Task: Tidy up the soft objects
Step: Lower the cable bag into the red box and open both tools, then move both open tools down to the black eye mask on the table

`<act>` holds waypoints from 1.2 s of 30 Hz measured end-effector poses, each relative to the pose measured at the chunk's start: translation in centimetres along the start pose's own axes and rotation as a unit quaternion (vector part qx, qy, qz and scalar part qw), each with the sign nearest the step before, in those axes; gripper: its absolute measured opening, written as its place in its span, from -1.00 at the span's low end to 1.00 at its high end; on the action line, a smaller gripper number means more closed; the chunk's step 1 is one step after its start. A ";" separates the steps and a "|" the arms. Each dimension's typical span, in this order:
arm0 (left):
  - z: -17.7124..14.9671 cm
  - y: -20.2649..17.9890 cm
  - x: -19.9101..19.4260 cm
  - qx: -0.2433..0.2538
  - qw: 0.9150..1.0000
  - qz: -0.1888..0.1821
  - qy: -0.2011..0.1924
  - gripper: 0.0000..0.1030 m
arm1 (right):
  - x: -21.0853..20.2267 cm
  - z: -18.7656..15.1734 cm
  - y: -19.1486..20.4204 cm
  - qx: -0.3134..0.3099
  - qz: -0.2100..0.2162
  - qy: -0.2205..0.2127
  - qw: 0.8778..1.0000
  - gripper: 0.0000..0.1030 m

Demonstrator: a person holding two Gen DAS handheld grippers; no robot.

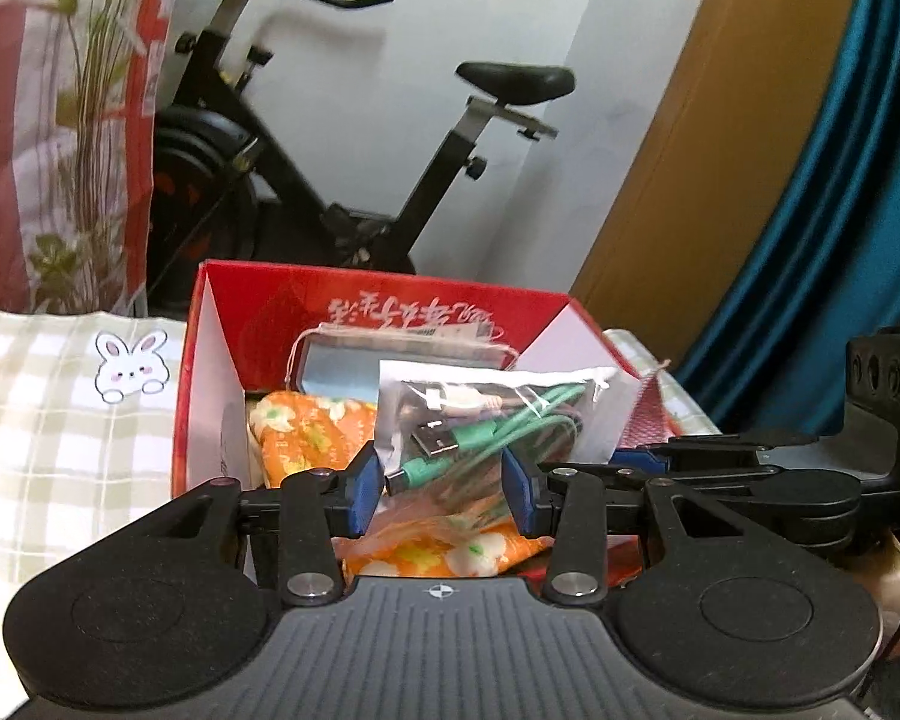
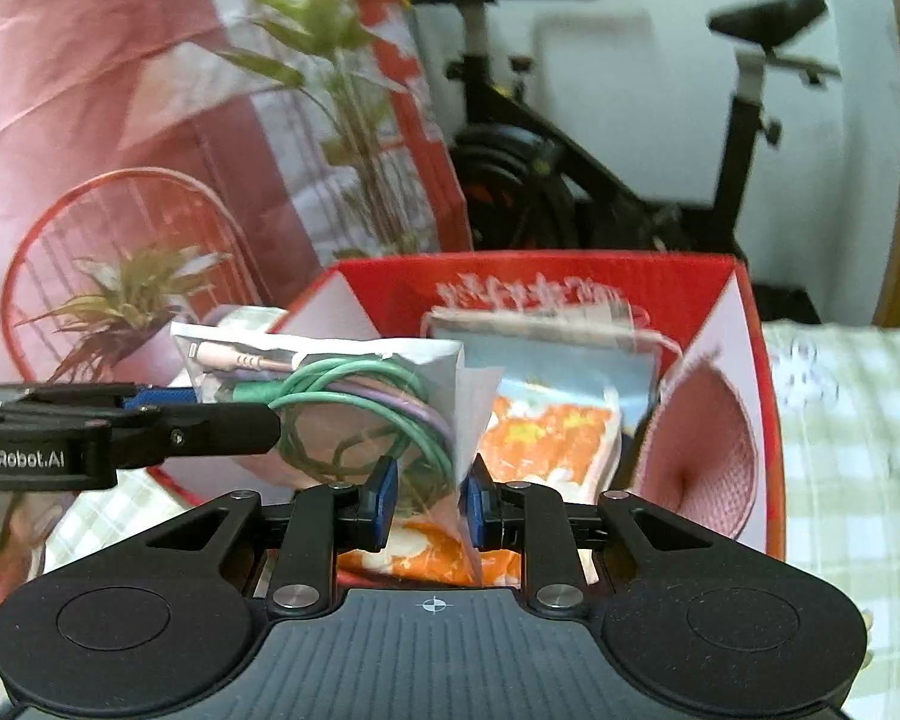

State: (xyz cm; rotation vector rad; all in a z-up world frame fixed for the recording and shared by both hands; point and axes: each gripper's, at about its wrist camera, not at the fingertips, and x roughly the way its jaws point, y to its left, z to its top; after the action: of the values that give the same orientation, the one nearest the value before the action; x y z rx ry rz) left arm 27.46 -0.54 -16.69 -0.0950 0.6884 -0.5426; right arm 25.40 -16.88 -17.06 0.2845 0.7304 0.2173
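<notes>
Holding a clear bag of cables (image 1: 486, 420) over the red box (image 1: 384, 300), I am gripping it with both tools: the left tool (image 1: 444, 495) is clenching one edge, the right tool (image 2: 429, 501) the other. The bag is hanging above the orange pouch (image 2: 546, 438) inside. Next, I judge, I should be lowering it in and releasing both together.
</notes>
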 end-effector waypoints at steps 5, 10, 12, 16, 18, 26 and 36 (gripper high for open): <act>0.2 0.3 1.3 0.000 0.999 0.035 0.006 -0.05 | 1.5 -0.2 -0.4 -0.001 -0.033 0.004 0.999 -0.55; 0.4 0.5 0.5 0.016 0.997 0.077 -0.005 0.43 | 1.5 -0.5 0.5 -0.040 -0.078 -0.010 0.996 -0.43; 0.4 0.5 -0.3 0.025 0.995 0.098 -0.018 0.48 | 1.1 -0.6 0.5 -0.046 -0.082 -0.020 0.995 -0.42; 0.8 0.6 -1.6 0.022 0.995 0.091 -0.023 0.48 | 0.2 -0.7 1.0 -0.055 -0.082 -0.028 0.995 -0.42; 0.8 0.2 -2.5 0.031 0.995 0.092 -0.026 0.54 | -0.3 -0.8 1.4 -0.067 -0.085 -0.035 0.994 -0.42; 0.2 -1.1 -5.2 0.042 0.994 0.091 -0.041 0.93 | -3.8 -1.8 2.7 -0.092 -0.093 -0.085 0.988 0.08; -1.3 -1.4 -7.6 0.025 0.994 0.096 -0.040 1.00 | -7.5 -3.4 3.0 -0.074 -0.100 -0.146 0.981 0.99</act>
State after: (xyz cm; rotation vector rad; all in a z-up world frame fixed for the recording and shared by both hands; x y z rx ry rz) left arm 21.11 2.19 -12.95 -0.0033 0.5983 -0.3686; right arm 17.37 -15.63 -13.76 0.0970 0.4445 0.0352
